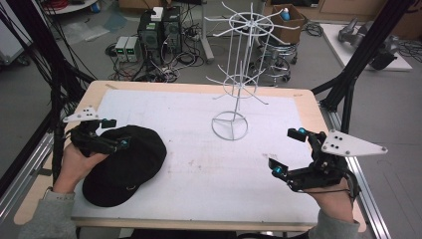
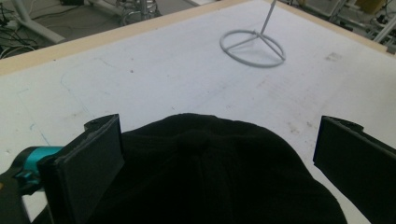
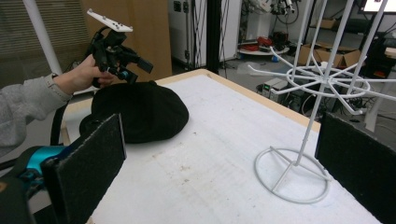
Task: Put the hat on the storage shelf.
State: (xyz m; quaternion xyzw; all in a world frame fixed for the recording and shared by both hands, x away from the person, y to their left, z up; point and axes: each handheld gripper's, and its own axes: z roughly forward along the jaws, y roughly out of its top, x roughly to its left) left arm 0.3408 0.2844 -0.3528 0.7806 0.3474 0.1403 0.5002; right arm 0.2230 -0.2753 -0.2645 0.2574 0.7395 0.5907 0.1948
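On the left, the left gripper hangs over the black cap, its 2 jaws wide apart on each side of the crown and not pinching it. The cap lies flat on the white table, near the left edge. This looks like the reach to pick it up; next the jaws must drop and squeeze the cloth. In the middle stands the white wire rack. On the right, the right gripper waits with jaws apart, holding nothing. Behind are computers and boxes.
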